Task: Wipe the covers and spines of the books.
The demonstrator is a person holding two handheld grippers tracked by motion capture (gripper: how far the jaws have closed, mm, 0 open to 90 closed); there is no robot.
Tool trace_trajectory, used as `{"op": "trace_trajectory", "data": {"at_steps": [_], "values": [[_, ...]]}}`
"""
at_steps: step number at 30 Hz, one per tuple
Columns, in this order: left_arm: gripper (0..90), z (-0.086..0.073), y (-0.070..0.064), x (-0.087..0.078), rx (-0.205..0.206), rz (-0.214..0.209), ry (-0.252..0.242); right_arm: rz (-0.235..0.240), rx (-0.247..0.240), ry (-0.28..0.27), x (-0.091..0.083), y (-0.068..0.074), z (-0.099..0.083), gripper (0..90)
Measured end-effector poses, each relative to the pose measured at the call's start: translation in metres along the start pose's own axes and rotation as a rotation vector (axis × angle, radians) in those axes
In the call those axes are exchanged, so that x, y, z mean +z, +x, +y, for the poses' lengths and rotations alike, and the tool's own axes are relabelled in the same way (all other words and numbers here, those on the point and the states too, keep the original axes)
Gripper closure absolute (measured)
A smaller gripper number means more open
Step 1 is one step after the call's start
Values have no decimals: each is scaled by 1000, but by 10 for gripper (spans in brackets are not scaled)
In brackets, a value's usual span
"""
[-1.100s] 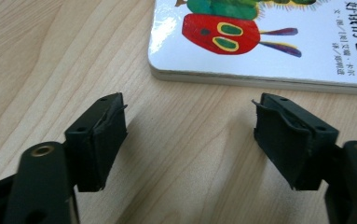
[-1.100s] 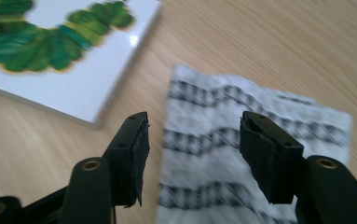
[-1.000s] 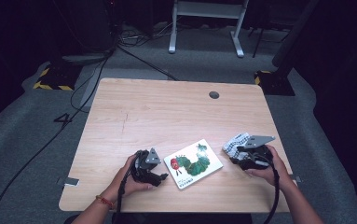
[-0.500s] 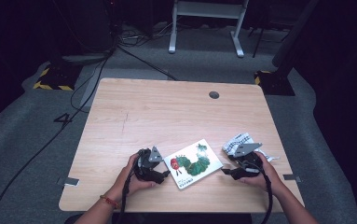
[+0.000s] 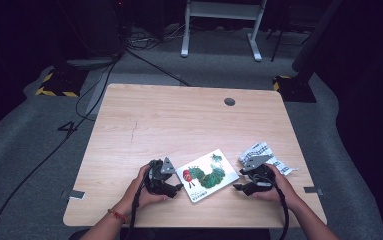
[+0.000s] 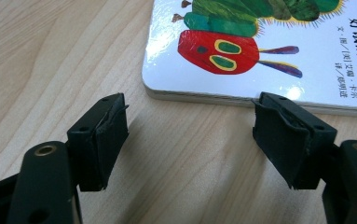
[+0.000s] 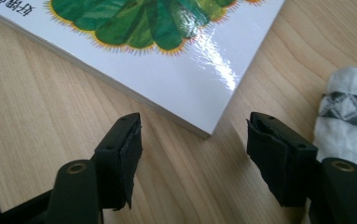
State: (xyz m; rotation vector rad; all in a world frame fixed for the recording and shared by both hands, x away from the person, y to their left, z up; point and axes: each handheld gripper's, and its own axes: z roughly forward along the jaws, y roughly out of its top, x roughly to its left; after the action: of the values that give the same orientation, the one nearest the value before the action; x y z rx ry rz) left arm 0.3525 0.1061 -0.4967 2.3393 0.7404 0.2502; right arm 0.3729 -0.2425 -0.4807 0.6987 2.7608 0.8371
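A picture book [image 5: 207, 175] with a green caterpillar on its cover lies flat near the front edge of the desk [image 5: 179, 125], between the two hands. Its long axis runs on a slant, from the near left corner up toward the far right.

The left gripper [image 5: 171, 187] sits just beside the book's near left end. In the left gripper view its jaws stand wide apart with nothing between them, and the book's edge [image 6: 260, 100] lies straight ahead, just past the tips, one tip almost at that edge.

The right gripper [image 5: 242, 188] rests near the book's right corner. In the right gripper view its jaws are also spread wide and empty, and the corner of the book [image 7: 209, 130] points into the gap between them.

A crumpled patterned cloth [image 5: 261, 155] lies just behind the right gripper, clear of the book.

Both grippers seem about equally near; a short forward push would likely put either one on the book's edge.
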Motion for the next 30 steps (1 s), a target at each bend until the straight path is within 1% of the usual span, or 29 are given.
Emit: {"op": "trace_trajectory", "data": {"at_steps": [1, 5, 8, 9, 13, 14, 22, 24, 26, 30], "values": [[261, 0, 0, 0, -1, -1, 3, -4, -9, 8, 3, 3, 3, 334], [257, -1, 0, 0, -2, 1, -3, -26, -3, 6, 6, 6, 8, 318], [251, -1, 1, 0, 1, -2, -4, -18, 2, -2, 8, 7, 9, 308], [249, -1, 1, 0, 1, -2, -4, -20, 9, -3, 9, 8, 9, 305], [246, -1, 1, 0, 1, -2, -6, -27, 3, -5, 11, 10, 12, 274], [246, -1, 1, 0, 1, -2, -7, -27, 8, -4, 11, 11, 12, 269], [244, -1, 1, 0, 3, -5, -7, -36, 15, -12, 12, 12, 12, 262], [238, -2, 2, 0, 8, -10, -7, -39, 22, -25, 11, 13, 13, 271], [233, -2, 2, 0, 8, -13, -7, -41, 18, -35, 10, 13, 13, 277], [219, -2, 1, -1, 28, -25, 1, -41, 28, -47, 10, 13, 14, 279]]}}
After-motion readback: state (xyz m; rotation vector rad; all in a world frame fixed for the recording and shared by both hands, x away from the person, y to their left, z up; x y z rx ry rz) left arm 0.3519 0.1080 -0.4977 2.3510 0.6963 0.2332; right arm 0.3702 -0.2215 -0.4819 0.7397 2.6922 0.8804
